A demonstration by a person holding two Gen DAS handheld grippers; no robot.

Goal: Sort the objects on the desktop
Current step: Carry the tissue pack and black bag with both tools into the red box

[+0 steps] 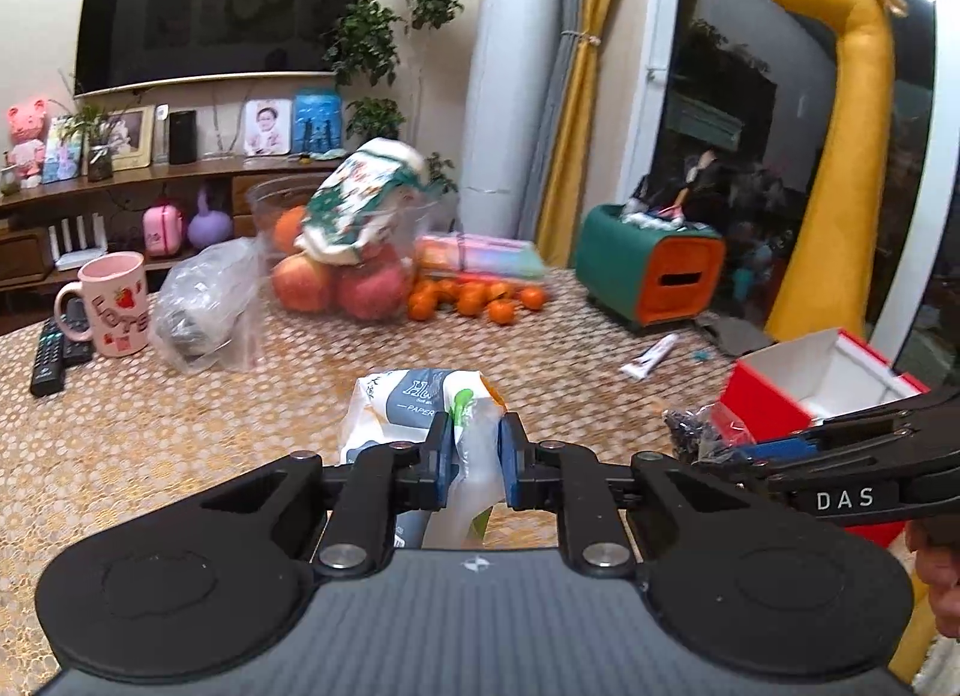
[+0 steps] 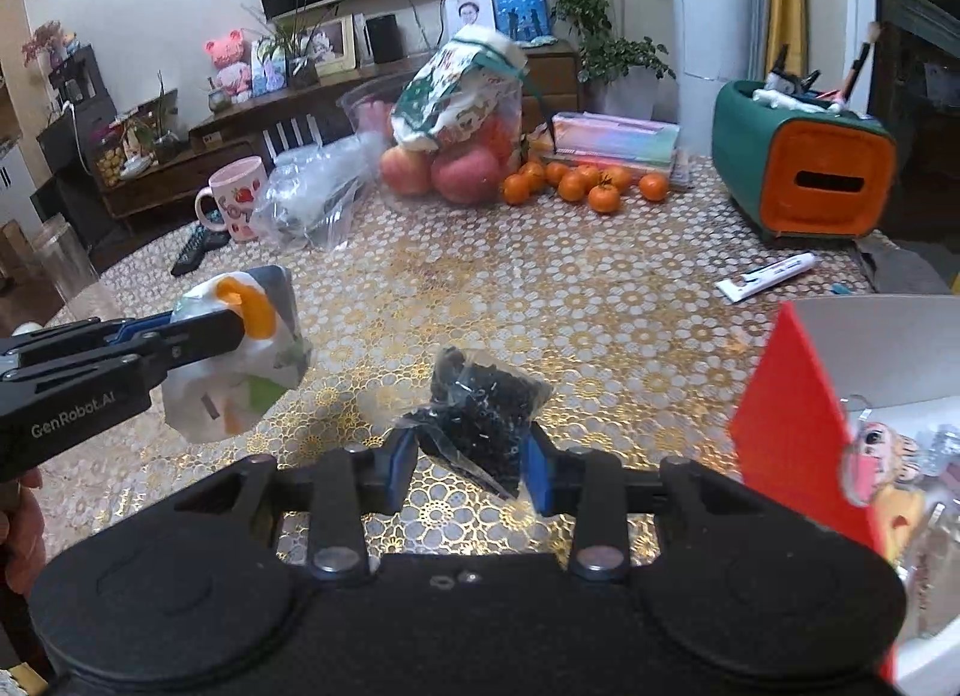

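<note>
The left gripper (image 1: 474,459) sits at lower centre of its own view, its fingers clamped on a white tissue pack (image 1: 420,414) that crumples between the blue pads. In the right wrist view this same pack (image 2: 240,360) hangs at middle left, clear of the worktop (image 2: 540,300). The right gripper (image 2: 471,456), at lower centre of that view, has its fingers pressed on a clear bag of small black pieces (image 2: 480,411); what the pieces are is too fine to make out.

At the right edge of both views stands one red box (image 2: 786,414) with a white inside, cut off by the frame; it holds a cartoon-printed item and some clear wrappers that are hard to read. Just beyond it on the patterned cloth lies one white tube (image 2: 768,276).

Across the upper middle of the right wrist view sit one clear bowl of apples (image 2: 444,168) under a printed green-and-white bag, a loose group of about nine small oranges (image 2: 588,183), one crumpled clear plastic bag (image 2: 312,198), one pink mug (image 2: 237,198) and a dark remote control (image 2: 195,252), partly hidden behind the mug. A second remote shows in the left wrist view. One green and orange holder (image 2: 804,162) with brushes stands at upper right. A person's hand shows only as a sliver at the frame edge.
</note>
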